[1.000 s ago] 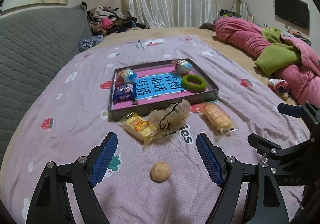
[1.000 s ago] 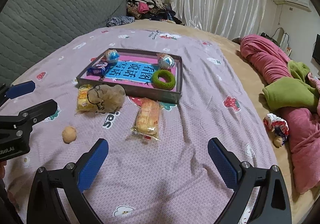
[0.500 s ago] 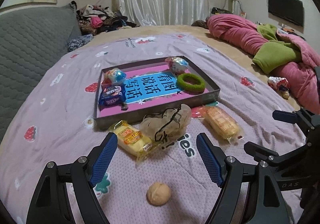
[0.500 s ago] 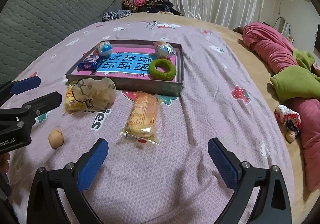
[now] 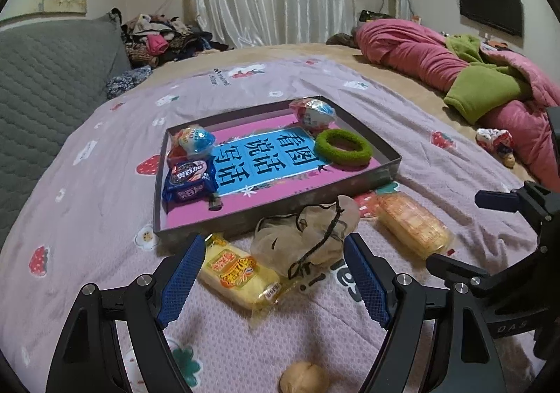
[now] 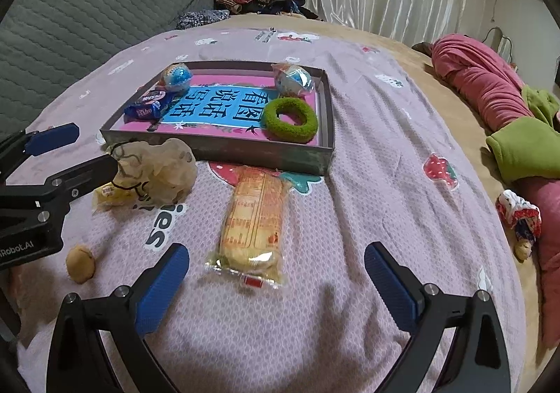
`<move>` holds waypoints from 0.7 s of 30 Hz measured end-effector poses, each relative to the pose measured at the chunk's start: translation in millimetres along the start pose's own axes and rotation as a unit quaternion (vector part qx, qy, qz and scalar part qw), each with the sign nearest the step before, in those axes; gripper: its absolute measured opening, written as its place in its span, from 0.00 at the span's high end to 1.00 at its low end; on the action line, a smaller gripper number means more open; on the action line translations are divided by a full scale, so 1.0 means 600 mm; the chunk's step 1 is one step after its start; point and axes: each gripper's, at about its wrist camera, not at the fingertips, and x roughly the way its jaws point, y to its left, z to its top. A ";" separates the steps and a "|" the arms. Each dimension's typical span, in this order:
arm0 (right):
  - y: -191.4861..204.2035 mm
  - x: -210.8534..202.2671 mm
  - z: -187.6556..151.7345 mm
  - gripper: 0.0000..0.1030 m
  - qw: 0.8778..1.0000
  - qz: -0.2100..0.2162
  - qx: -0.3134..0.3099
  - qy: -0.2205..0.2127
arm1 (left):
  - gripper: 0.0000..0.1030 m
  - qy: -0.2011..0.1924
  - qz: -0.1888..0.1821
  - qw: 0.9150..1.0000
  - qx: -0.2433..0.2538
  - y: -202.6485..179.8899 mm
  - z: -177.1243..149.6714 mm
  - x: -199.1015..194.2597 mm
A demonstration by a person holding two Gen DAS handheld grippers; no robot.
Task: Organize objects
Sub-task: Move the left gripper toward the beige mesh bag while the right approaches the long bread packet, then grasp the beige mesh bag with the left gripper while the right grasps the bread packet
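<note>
Left wrist view: the left gripper hangs wide and empty over a yellow snack pack and a crumpled mesh pouch, both lying on the bed just before the shallow box. A walnut sits nearer the camera. Seen from the right wrist, the right gripper is equally wide, holding nothing, above an orange snack pack. Inside the box lie a green ring, two wrapped eggs and a blue packet.

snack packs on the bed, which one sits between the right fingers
The long orange-printed pack, lying lengthwise just ahead of the open right fingers; the yellow pack lies partly under the mesh bag.
</note>
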 end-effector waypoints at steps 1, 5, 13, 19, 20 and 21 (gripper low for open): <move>0.000 0.003 0.001 0.02 1.000 0.000 0.001 0.000 | 0.20 -0.001 -0.001 1.000 0.004 -0.001 -0.002 0.001; 0.005 0.017 0.006 0.02 1.000 -0.001 -0.007 0.005 | 0.20 0.000 -0.011 1.000 0.017 -0.005 -0.004 0.014; 0.008 0.045 0.008 0.02 1.000 -0.006 -0.004 0.014 | 0.20 0.017 -0.027 0.999 0.038 -0.018 0.008 0.053; 0.000 0.063 0.015 0.02 1.000 -0.009 0.008 0.012 | 0.20 0.031 -0.034 0.998 0.052 -0.026 0.015 0.083; -0.001 0.068 0.017 0.02 1.000 -0.003 0.010 0.013 | 0.20 0.033 -0.034 0.998 0.052 -0.026 0.015 0.087; -0.001 0.072 0.018 0.05 1.000 -0.001 0.010 0.017 | 0.20 0.036 -0.035 0.997 0.052 -0.026 0.016 0.092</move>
